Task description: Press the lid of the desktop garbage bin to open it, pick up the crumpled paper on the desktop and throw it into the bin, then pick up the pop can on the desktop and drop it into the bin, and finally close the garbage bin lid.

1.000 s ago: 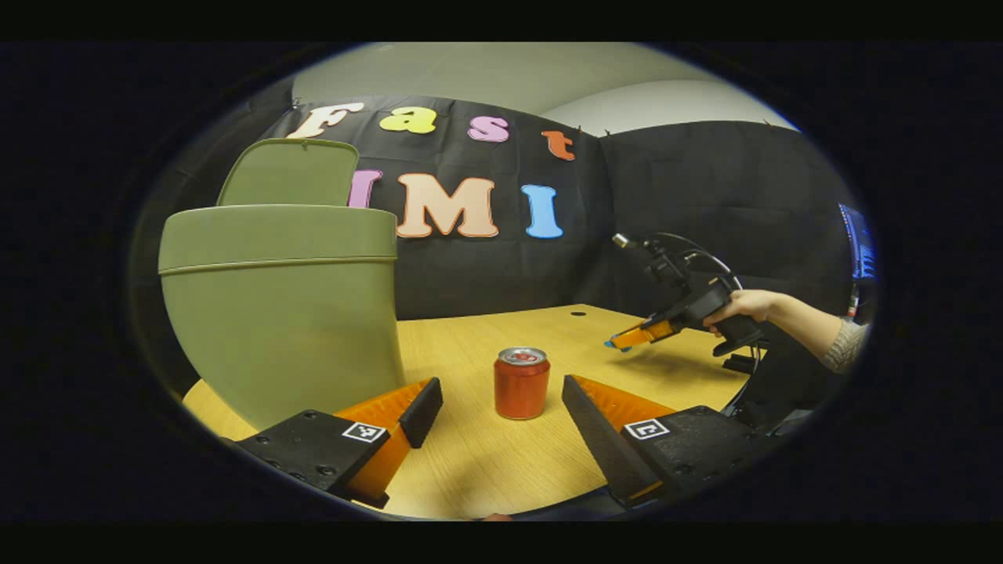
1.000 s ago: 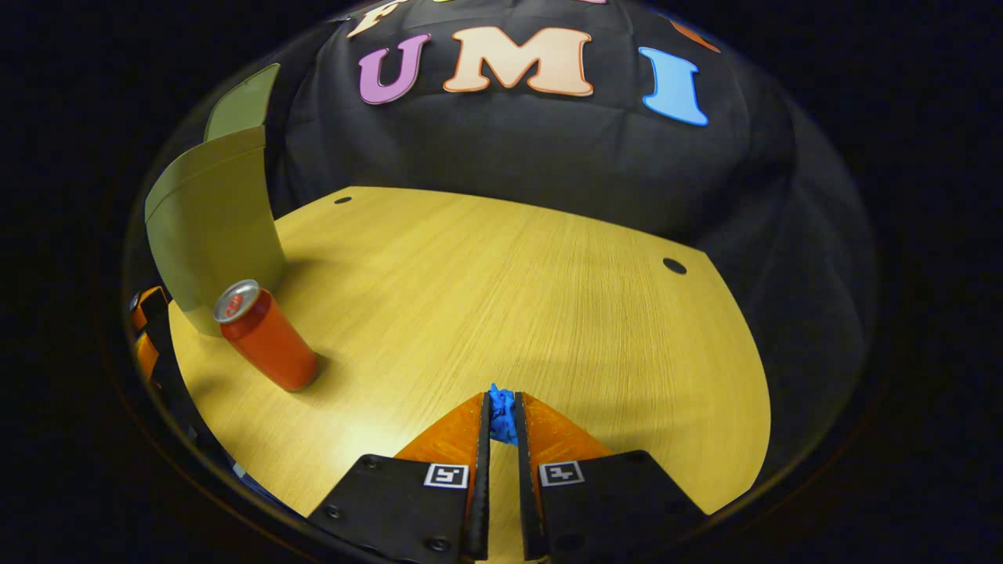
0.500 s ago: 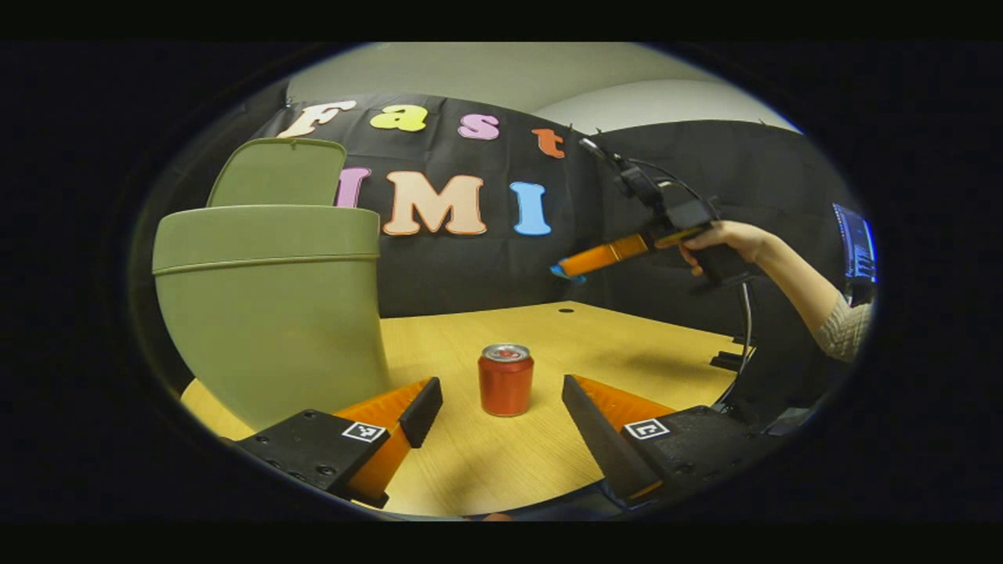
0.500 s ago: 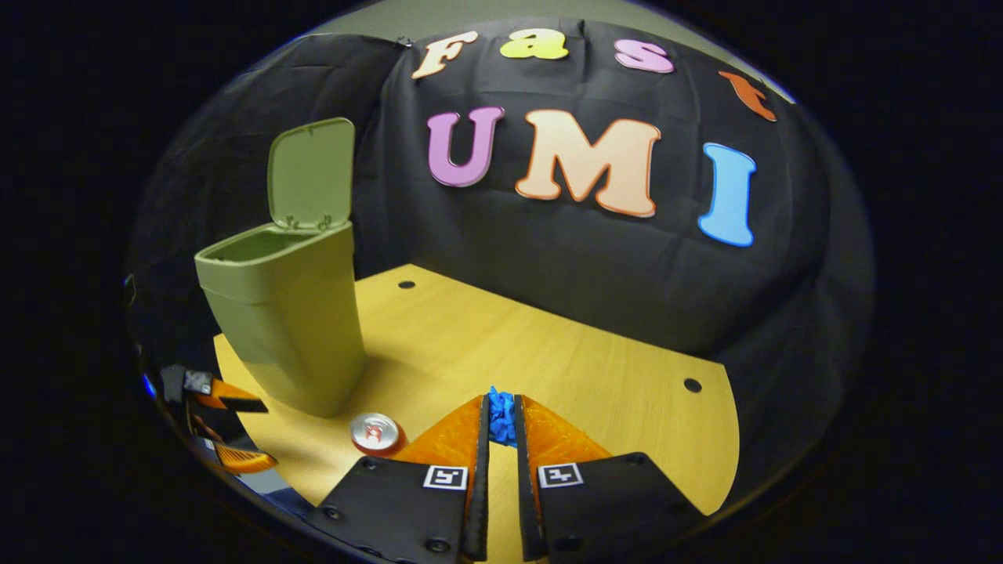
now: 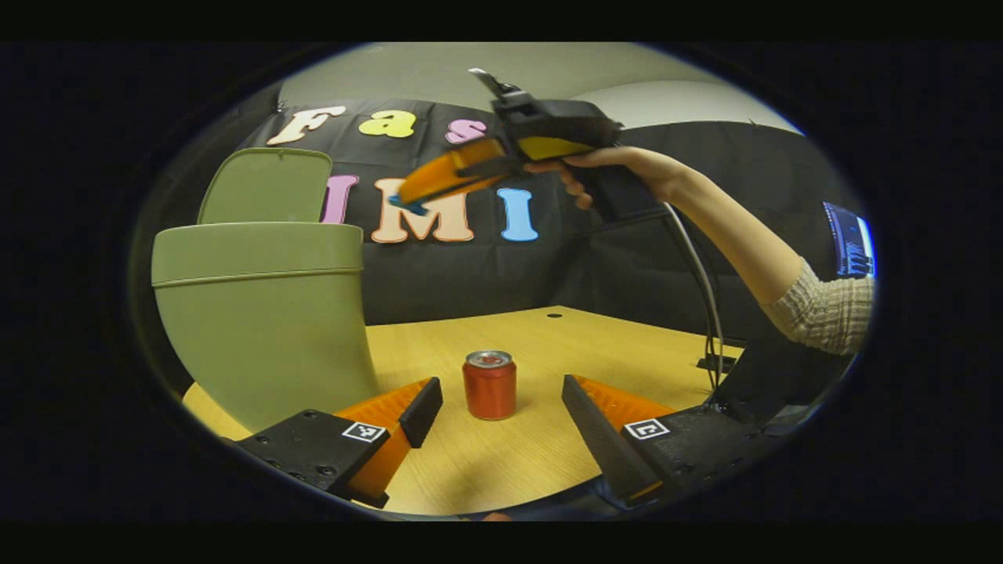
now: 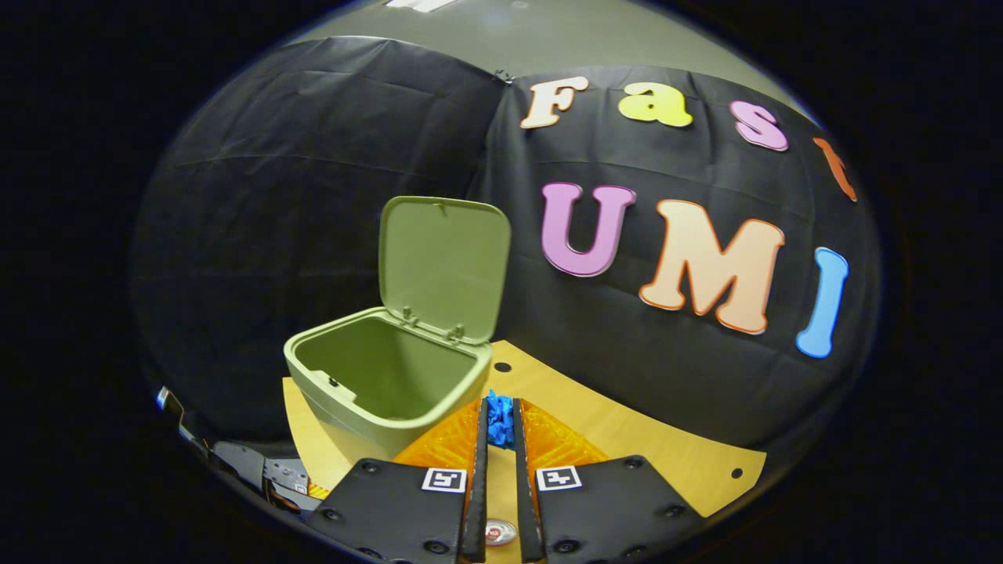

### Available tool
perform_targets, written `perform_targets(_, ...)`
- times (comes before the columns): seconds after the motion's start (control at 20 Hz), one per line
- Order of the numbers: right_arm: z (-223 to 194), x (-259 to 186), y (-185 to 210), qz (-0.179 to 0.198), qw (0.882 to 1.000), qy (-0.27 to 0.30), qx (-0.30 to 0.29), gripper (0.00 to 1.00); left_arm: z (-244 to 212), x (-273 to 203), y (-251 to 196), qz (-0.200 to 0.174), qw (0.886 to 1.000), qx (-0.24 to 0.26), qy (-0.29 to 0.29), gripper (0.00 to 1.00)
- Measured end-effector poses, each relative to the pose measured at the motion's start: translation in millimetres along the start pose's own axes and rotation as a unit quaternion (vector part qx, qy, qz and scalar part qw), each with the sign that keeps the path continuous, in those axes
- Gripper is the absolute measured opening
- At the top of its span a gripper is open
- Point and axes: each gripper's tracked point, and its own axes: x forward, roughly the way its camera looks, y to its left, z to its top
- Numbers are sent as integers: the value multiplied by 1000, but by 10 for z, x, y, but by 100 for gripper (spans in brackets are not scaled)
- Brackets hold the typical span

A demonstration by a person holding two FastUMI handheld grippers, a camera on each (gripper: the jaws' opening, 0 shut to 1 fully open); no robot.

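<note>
No legible text on objects.
The red cylindrical metal pop can may carry print, too blurred to read.

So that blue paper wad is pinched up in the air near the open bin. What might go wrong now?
The right gripper holds the blue paper only at its tips, beside the bin's rim rather than over the opening, so an early release may drop it on the table. The upright lid stands close and may get knocked. The can sits between the left gripper's open fingers and may tip.
</note>
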Motion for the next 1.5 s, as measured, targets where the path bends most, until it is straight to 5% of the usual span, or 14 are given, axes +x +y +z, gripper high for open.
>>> perform_targets(0.15,162,245,373,41,999,-5,-10,18,9,5,-17,-7,1000,2,-1,92)
perform_targets(0.45,89,631,696,68,997,23,-22,19,44,-40,26,1,1000,4,-8,98)
perform_targets(0.8,195,412,533,45,999,-16,-18,100,-59,25,81,4,1000,-7,6,94)
perform_targets(1.1,-203,-62,9,-9,999,-29,13,100,-51,27,74,7,1000,-9,5,94)
perform_targets(1.5,-1408,-865,-1064,-161,983,-24,86,98,-20,66,20,-7,1000,0,0,97)
